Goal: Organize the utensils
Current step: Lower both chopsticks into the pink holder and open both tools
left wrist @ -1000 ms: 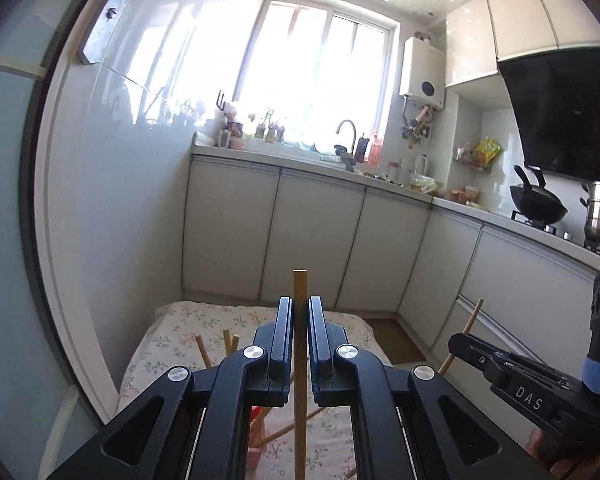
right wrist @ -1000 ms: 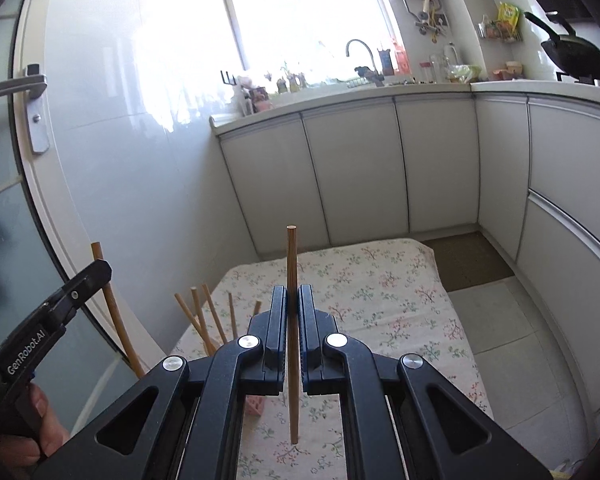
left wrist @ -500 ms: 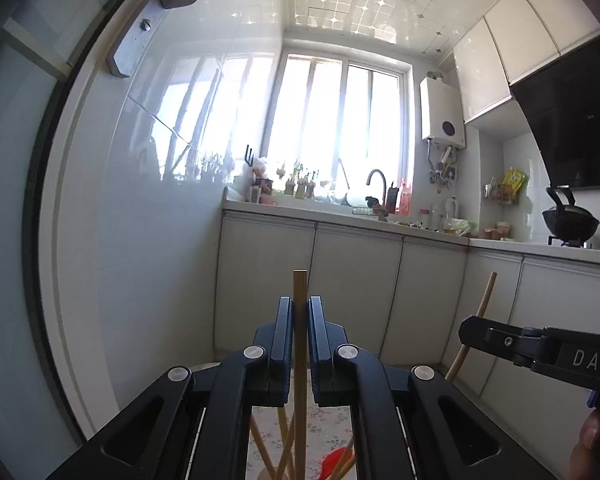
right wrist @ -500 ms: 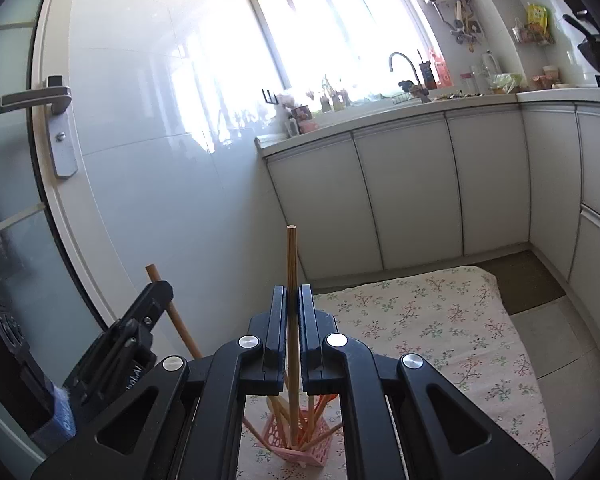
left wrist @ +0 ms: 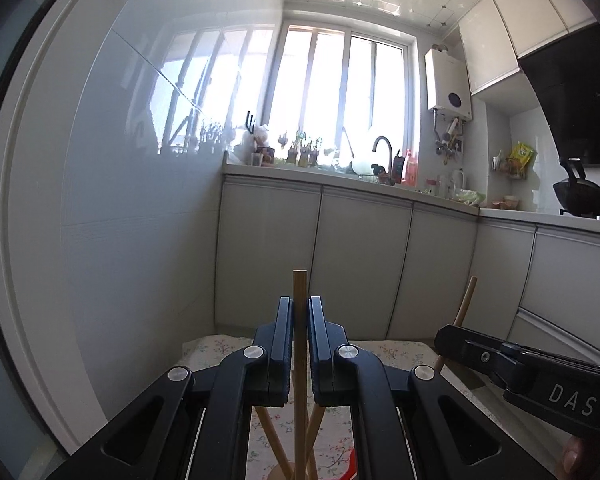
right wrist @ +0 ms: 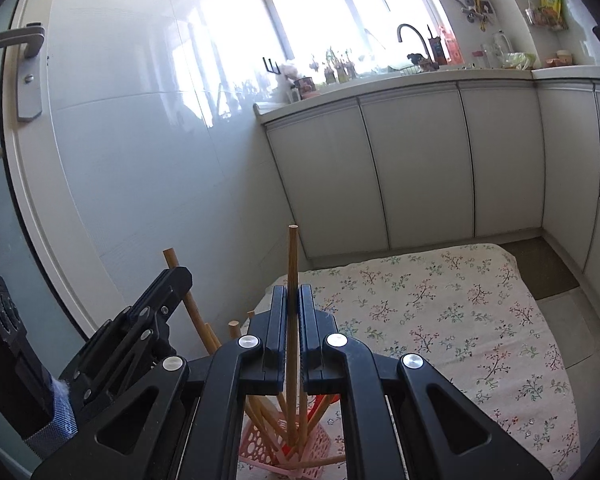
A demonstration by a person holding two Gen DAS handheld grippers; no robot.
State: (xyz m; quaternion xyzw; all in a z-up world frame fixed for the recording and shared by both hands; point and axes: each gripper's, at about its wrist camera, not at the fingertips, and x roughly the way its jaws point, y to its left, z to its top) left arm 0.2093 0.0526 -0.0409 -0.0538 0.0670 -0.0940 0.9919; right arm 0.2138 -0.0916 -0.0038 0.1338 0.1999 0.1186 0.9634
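Observation:
My left gripper point(left wrist: 300, 306) is shut on a wooden chopstick point(left wrist: 299, 286) held upright. My right gripper point(right wrist: 291, 294) is shut on another wooden chopstick point(right wrist: 293, 256), also upright. Both hang above a pink perforated utensil basket point(right wrist: 260, 446) that holds several wooden chopsticks and something red. The basket stands on a floral cloth point(right wrist: 440, 312). The right gripper point(left wrist: 446, 338) shows at the right of the left wrist view with its chopstick point(left wrist: 466, 300). The left gripper point(right wrist: 178, 276) shows at the left of the right wrist view with its chopstick point(right wrist: 172, 258).
A glossy white wall point(right wrist: 160, 160) and a glass door with a metal handle point(right wrist: 28, 76) stand to the left. White kitchen cabinets point(right wrist: 420, 168) run along the back and right. Tiled floor point(right wrist: 588, 320) lies beyond the cloth's right edge.
Both grippers have come lower and closer to the basket, and now stand near each other over it. Each keeps its chopstick.

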